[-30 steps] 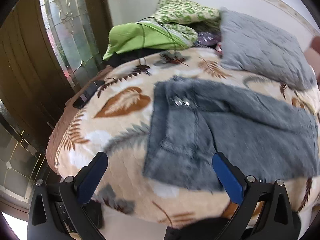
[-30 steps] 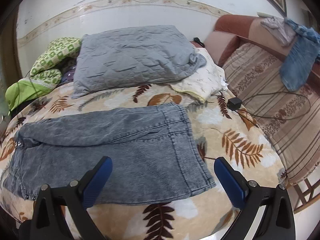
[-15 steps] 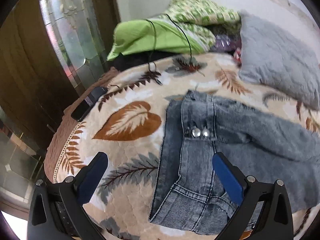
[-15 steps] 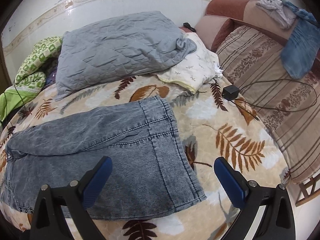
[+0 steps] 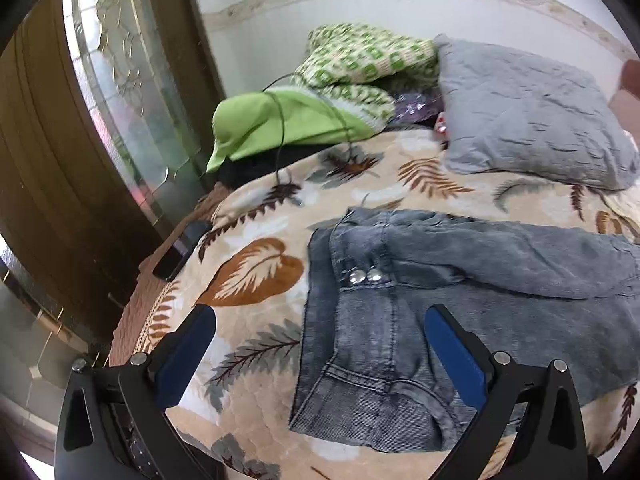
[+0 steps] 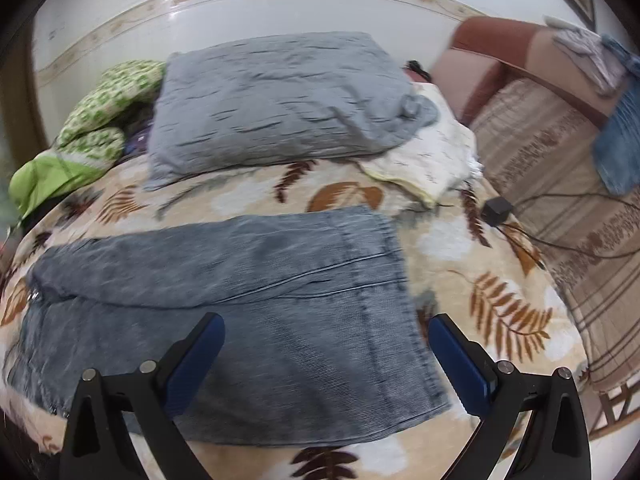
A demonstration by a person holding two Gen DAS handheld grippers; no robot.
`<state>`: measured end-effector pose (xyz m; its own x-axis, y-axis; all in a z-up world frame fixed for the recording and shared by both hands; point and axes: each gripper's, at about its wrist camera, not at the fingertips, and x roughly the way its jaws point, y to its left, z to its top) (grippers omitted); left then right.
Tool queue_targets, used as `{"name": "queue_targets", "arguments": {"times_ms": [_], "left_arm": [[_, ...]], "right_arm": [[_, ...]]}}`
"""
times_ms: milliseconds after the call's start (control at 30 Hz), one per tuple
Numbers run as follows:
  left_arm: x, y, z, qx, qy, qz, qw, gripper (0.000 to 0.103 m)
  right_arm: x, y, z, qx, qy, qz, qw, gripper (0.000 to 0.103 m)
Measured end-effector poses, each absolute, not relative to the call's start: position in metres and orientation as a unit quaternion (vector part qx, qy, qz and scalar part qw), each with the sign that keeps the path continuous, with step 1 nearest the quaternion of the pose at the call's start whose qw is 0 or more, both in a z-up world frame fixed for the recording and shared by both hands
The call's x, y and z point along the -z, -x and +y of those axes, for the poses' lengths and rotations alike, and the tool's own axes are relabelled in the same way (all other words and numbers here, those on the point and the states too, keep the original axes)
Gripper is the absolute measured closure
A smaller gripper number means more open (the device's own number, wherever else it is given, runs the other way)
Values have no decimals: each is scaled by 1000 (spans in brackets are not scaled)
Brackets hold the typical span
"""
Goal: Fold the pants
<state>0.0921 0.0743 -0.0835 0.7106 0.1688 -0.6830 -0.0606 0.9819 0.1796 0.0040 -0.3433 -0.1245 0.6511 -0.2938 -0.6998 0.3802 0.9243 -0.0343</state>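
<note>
Grey-blue denim pants [image 5: 420,312] lie flat on a leaf-patterned blanket [image 5: 256,272], folded in half along their length. The waistband with two metal snaps [image 5: 365,277] is at their left end. The leg hems [image 6: 404,312] are at their right end. My left gripper [image 5: 318,344] is open and empty, hovering over the waist end. My right gripper [image 6: 326,352] is open and empty, above the hem end of the pants [image 6: 240,300].
A grey pillow [image 6: 276,100] lies behind the pants. Green clothes [image 5: 320,96] with a black cable are piled at the back left. A dark phone [image 5: 182,250] lies near the blanket's left edge. A striped sofa [image 6: 560,168] with a charger [image 6: 496,210] stands at the right.
Both grippers have shifted over the pants. The left view has swung from the near edge toward the waistband; the right has moved in closer over the hems. The pants have not moved.
</note>
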Motion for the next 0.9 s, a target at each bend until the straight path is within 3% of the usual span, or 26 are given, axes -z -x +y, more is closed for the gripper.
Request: {"name": "queue_targets", "arguments": {"times_ms": [367,633,767,900], "left_arm": [[69,-109,66,-59,-88,355,929,0],[112,-218,89,-36,-74,456,886,0],[136,-285,110,-38,-35,518,854,13],[153,-328,110,-40,-23,542,839,17]], "right_arm": [[110,-19,-339,180,-34,365,913,0],[130,-86,-399,176,-40,408,895,0],[144,-124,-446,170,-65,436,881,0],[153,-157,-485,173,-104,446,872,2]]}}
